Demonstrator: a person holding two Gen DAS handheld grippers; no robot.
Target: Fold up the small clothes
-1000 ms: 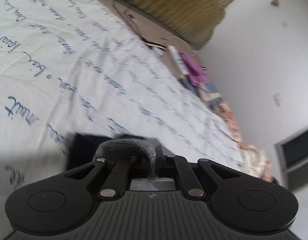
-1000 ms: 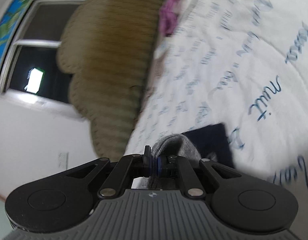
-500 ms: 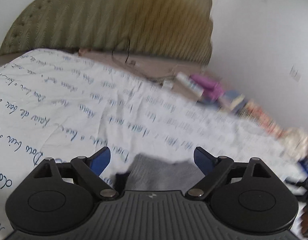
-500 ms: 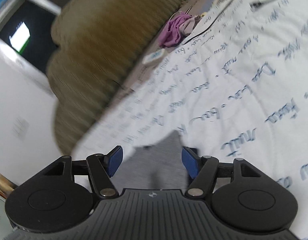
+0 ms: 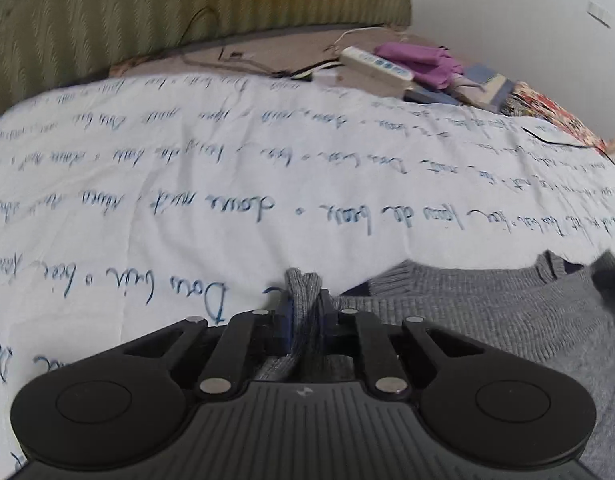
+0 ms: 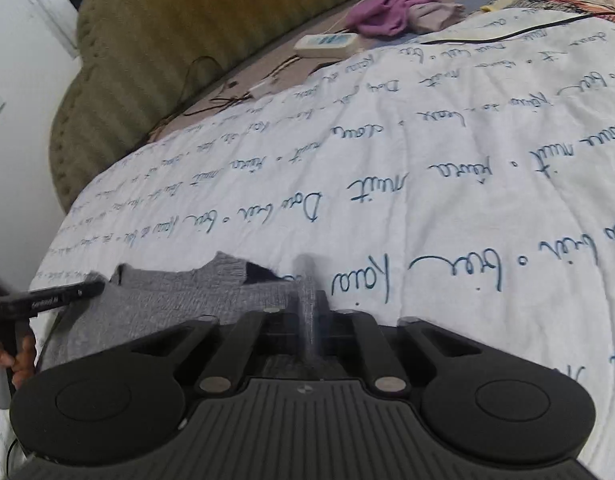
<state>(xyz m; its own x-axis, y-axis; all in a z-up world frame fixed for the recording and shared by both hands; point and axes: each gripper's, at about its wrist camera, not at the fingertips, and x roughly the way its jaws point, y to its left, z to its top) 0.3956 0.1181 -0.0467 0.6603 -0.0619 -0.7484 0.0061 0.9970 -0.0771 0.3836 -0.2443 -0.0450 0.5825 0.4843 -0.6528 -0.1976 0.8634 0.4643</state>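
Note:
A grey knit sweater (image 5: pixel 487 320) lies on the white bedsheet (image 5: pixel 267 160) printed with blue handwriting. My left gripper (image 5: pixel 305 300) is closing its jaws, and the pads pinch a bunched fold of the sweater's left edge. In the right wrist view the sweater (image 6: pixel 167 296) spreads to the left. My right gripper (image 6: pixel 309 300) is closing too, with a blurred upright fold of grey knit squeezed between its pads. A dark navy patch (image 6: pixel 259 272) shows at the sweater's far edge. The left tool (image 6: pixel 47 300) and a hand (image 6: pixel 11 360) appear at the left rim.
A green ribbed headboard (image 5: pixel 187 8) runs along the far side. Near it lie a white power strip (image 5: pixel 375 66), cables (image 6: pixel 227 96), a purple cloth (image 6: pixel 387 10) and a red patterned fabric (image 5: pixel 555 112). A black cord (image 6: pixel 507 32) crosses the sheet's far corner.
Both grippers held the sweater a second ago, opened over it half a second ago, and now pinch folds of it again. Both views have rolled level.

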